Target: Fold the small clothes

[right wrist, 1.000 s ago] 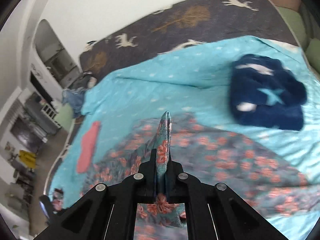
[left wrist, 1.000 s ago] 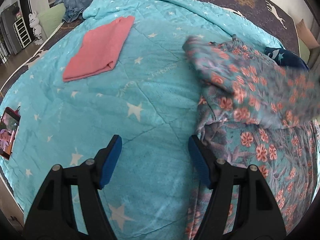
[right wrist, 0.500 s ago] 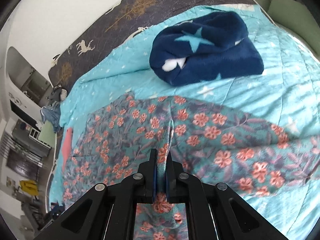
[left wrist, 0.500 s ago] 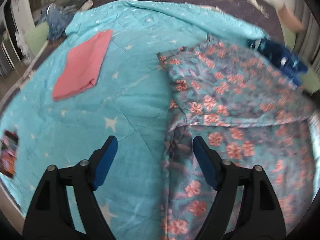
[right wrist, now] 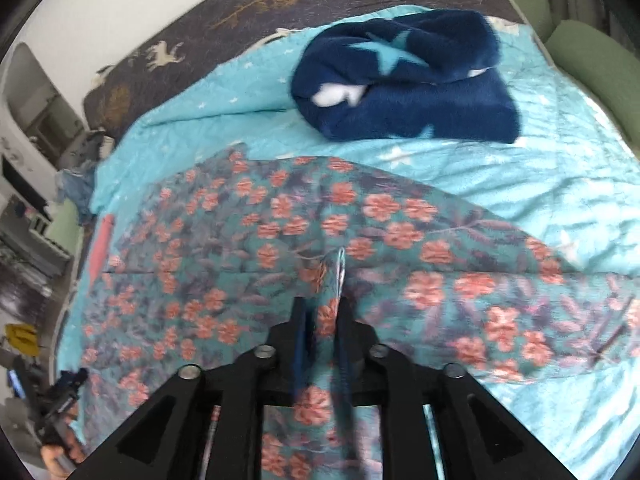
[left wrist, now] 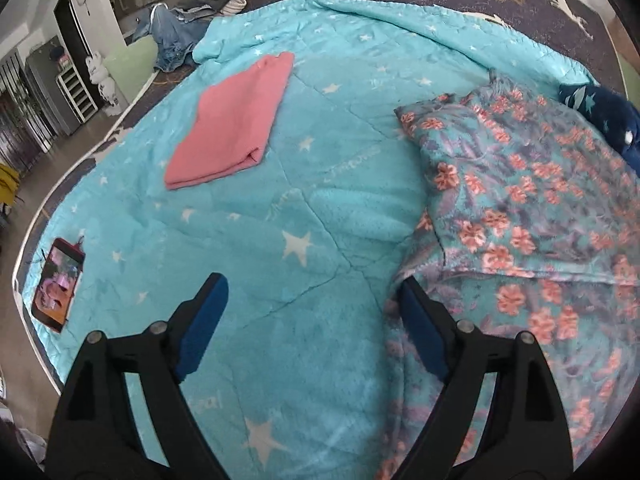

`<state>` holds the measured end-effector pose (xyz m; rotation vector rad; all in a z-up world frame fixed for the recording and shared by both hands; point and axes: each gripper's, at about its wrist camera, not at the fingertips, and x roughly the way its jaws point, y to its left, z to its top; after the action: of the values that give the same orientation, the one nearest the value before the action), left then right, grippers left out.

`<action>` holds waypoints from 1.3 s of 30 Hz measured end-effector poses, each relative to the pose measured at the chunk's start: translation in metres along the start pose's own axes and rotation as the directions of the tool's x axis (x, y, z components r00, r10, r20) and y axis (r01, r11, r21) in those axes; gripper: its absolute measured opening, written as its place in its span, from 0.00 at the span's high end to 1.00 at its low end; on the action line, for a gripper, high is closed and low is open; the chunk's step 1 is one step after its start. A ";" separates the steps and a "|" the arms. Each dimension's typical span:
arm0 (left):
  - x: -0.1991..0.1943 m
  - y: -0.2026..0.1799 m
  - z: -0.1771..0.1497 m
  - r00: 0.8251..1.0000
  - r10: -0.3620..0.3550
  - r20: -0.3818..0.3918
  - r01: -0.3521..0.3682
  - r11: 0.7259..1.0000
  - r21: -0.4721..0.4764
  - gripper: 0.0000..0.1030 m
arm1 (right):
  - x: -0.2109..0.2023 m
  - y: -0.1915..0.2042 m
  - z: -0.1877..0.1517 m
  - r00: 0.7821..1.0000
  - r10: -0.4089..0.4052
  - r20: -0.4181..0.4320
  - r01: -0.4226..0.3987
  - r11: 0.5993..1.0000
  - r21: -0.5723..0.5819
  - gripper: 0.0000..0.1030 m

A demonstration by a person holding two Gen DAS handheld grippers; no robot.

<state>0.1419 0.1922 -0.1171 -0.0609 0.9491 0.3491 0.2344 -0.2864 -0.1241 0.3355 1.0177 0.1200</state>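
Note:
A teal floral garment [left wrist: 516,216] lies on the turquoise star blanket [left wrist: 280,208], its upper part folded over the lower. It fills the right wrist view [right wrist: 280,240]. My left gripper [left wrist: 312,316] is open and empty, hovering just left of the garment's left edge. My right gripper [right wrist: 324,320] has its jaws slightly apart around a raised pinch of the garment's fabric.
A folded pink cloth [left wrist: 236,128] lies at the back left. A folded navy star blanket [right wrist: 404,84] sits beyond the garment. A phone [left wrist: 58,284] lies near the bed's left edge. Jeans [left wrist: 172,32] lie heaped at the far corner.
The right gripper carried the garment's top edge over and down, so the folded layer settled flat. Its jaws have parted slightly. The left gripper stayed open beside the garment.

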 end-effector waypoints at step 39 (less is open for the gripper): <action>0.096 -0.047 0.119 0.888 -0.425 -0.176 0.424 0.905 -0.044 0.70 | -0.026 -0.009 0.006 0.999 -0.026 0.039 0.025 0.999 0.023 0.71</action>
<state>0.3013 0.1974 -0.1301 -0.3053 1.0858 -0.0639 0.2257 -0.3030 -0.1034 0.3441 0.9848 0.0785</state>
